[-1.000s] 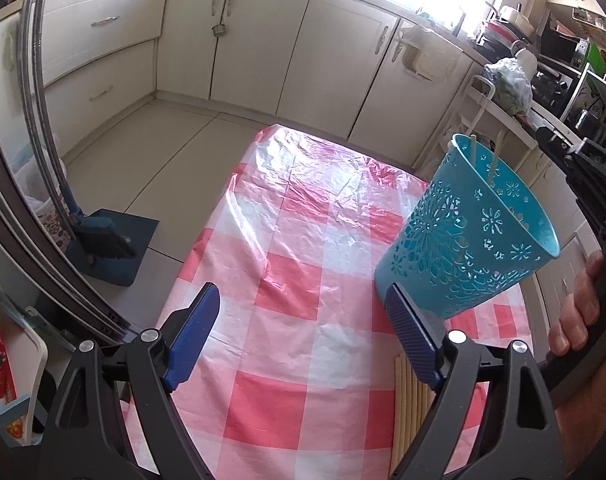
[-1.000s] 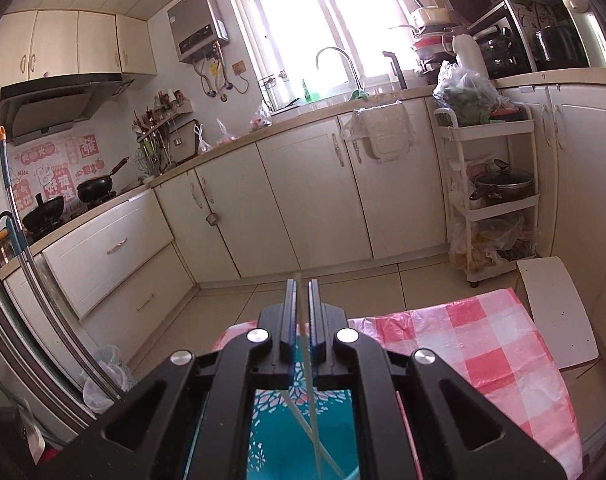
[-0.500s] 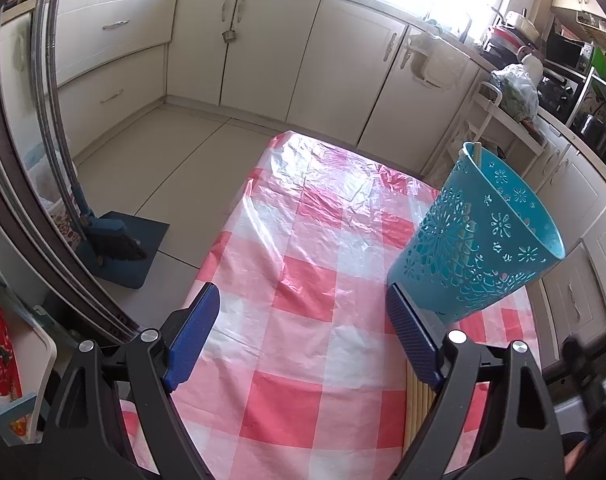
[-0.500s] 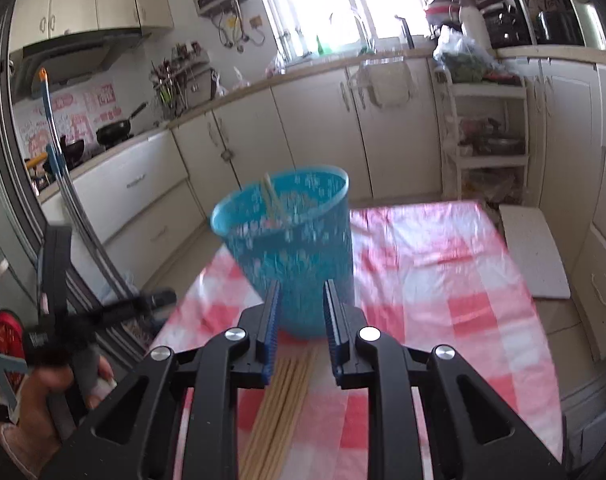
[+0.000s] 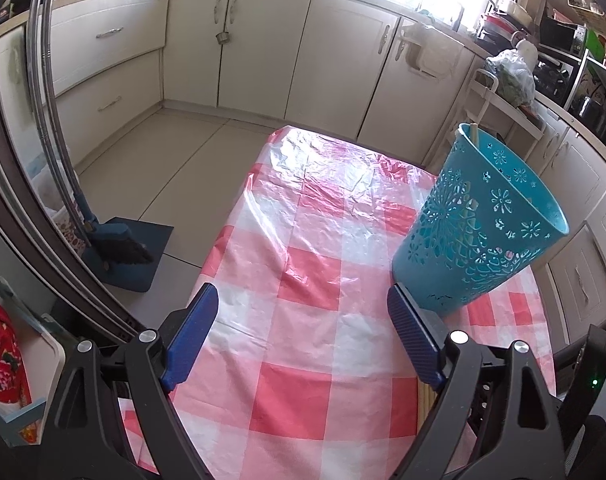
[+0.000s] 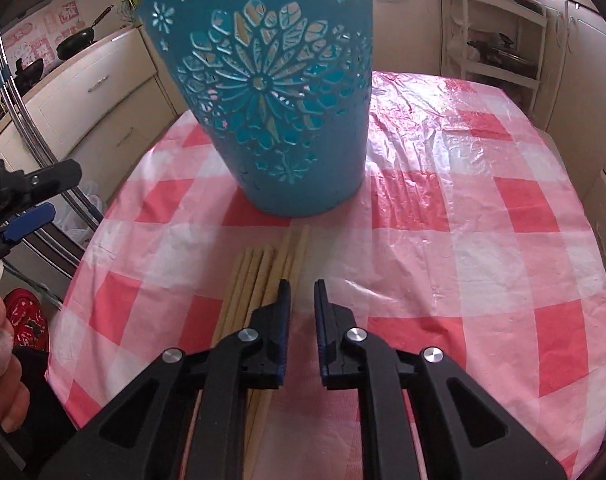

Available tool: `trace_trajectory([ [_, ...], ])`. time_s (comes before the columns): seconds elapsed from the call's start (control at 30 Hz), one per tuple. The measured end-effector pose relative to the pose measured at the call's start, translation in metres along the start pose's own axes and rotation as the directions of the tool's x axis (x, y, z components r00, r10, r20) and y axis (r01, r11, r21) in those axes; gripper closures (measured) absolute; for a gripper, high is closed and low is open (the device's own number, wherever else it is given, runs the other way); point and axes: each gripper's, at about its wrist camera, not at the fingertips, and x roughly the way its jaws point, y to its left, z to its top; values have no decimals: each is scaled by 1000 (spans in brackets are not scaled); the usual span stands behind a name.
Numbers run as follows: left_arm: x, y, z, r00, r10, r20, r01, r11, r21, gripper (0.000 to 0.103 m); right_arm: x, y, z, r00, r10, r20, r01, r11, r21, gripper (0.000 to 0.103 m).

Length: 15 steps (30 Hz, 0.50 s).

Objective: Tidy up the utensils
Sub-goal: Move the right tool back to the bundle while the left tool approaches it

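A teal cut-out holder [image 6: 271,92] stands on the red-and-white checked table [image 6: 483,240], with a chopstick [image 5: 473,136] leaning inside it. It also shows in the left wrist view [image 5: 479,224]. Several wooden chopsticks [image 6: 255,280] lie side by side on the cloth just in front of the holder. My right gripper [image 6: 302,286] hangs low over their right side, its jaws a narrow gap apart and empty. My left gripper [image 5: 303,328] is wide open and empty, left of the holder; it also shows in the right wrist view [image 6: 31,200].
Cream kitchen cabinets [image 5: 263,40] run behind the table. A white rack [image 6: 499,40] stands at the far right. A broom and dustpan [image 5: 119,248] sit on the floor to the left. The table's left edge drops to tiled floor.
My right gripper let go of a chopstick into the holder, pulled back and dropped low over the chopsticks on the cloth. My left gripper stayed open, almost still.
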Motion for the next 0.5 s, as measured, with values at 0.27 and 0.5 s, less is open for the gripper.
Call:
trace_trajectory([
  [0.27, 8, -20, -10, 999, -7, -41, 10, 996, 93, 18, -3, -1, -2, 1000, 26, -10, -26, 999, -22, 91],
  [0.5, 13, -35, -20, 998, 13, -56, -3, 985, 173, 18, -1, 3, -3, 999, 36, -3, -36, 999, -40, 91],
])
